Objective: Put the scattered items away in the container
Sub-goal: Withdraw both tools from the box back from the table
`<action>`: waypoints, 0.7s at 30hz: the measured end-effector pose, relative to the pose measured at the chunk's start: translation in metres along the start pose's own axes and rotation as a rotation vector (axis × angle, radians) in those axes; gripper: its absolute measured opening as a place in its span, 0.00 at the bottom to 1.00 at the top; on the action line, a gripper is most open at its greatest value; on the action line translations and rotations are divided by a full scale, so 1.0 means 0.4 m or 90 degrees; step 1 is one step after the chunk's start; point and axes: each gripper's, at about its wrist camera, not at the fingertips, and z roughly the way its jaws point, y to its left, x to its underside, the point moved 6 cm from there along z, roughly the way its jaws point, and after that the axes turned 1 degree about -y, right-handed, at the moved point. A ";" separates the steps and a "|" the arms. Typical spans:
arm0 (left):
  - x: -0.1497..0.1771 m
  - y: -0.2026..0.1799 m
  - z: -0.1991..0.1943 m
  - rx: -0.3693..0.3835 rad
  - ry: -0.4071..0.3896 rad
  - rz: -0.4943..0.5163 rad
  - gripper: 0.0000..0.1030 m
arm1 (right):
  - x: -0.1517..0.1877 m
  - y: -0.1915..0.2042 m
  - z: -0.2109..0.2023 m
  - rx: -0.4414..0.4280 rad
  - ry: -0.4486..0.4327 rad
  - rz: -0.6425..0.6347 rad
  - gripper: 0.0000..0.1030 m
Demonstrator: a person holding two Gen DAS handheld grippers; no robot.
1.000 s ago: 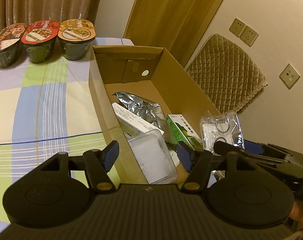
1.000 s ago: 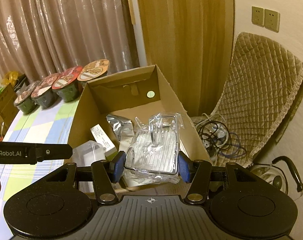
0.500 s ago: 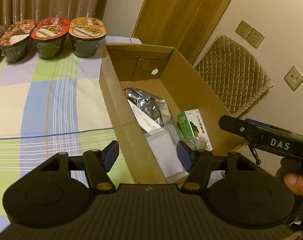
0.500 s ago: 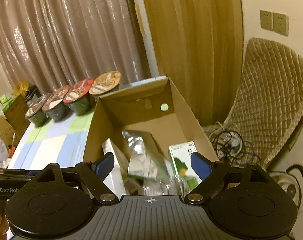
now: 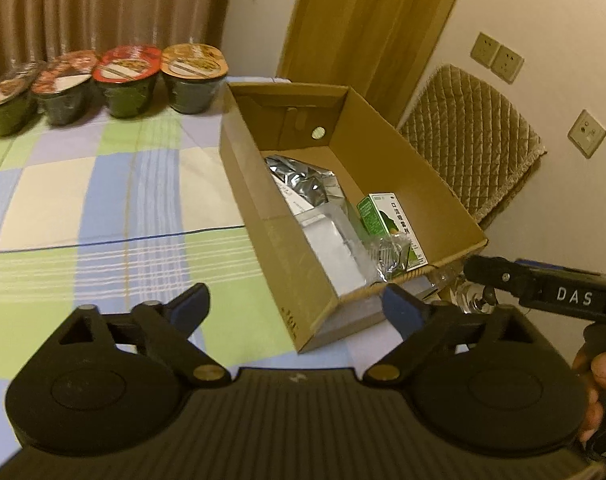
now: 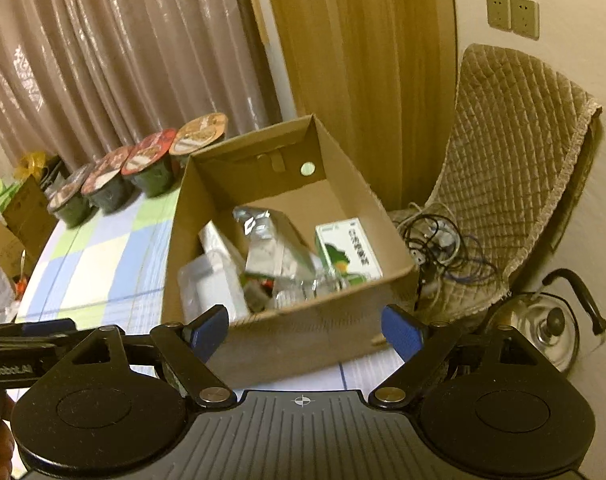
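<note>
An open cardboard box (image 5: 407, 152) (image 6: 343, 320) stands at the right edge of the checked tablecloth. Inside lie a silver foil pouch (image 5: 303, 180) (image 6: 271, 240), a green and white carton (image 5: 391, 224) (image 6: 347, 248), a clear plastic case (image 5: 331, 248) (image 6: 211, 284) and a crinkled clear packet (image 5: 387, 256) (image 6: 303, 288). My left gripper (image 5: 295, 308) hangs open before the box's near corner, holding nothing. My right gripper (image 6: 305, 330) is open and empty in front of the box's near wall. In the left wrist view the right gripper's body and the hand on it sit at the right edge.
Several lidded instant-noodle bowls (image 5: 127, 76) (image 6: 151, 164) line the table's far edge by the curtain. A quilted chair (image 6: 515, 168) with tangled cables (image 6: 439, 240) stands right of the box. A metal kettle (image 6: 551, 328) sits on the floor. Small boxes (image 6: 19, 216) stand at the far left.
The right gripper opened and let the clear packet fall into the box, then drew back. Both grippers have pulled away from the box, which now shows whole.
</note>
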 end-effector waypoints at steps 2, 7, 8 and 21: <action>0.019 0.002 -0.026 -0.004 -0.005 -0.012 0.95 | 0.018 0.012 -0.015 -0.001 0.010 -0.013 0.86; 0.055 0.004 -0.098 -0.038 -0.027 -0.032 0.98 | 0.057 0.043 -0.059 -0.007 0.029 -0.039 0.86; 0.060 0.005 -0.113 -0.045 -0.029 -0.036 0.99 | 0.060 0.049 -0.069 -0.008 0.029 -0.042 0.86; 0.107 -0.028 -0.234 -0.060 -0.041 -0.038 0.99 | 0.077 0.099 -0.188 -0.011 0.007 -0.074 0.87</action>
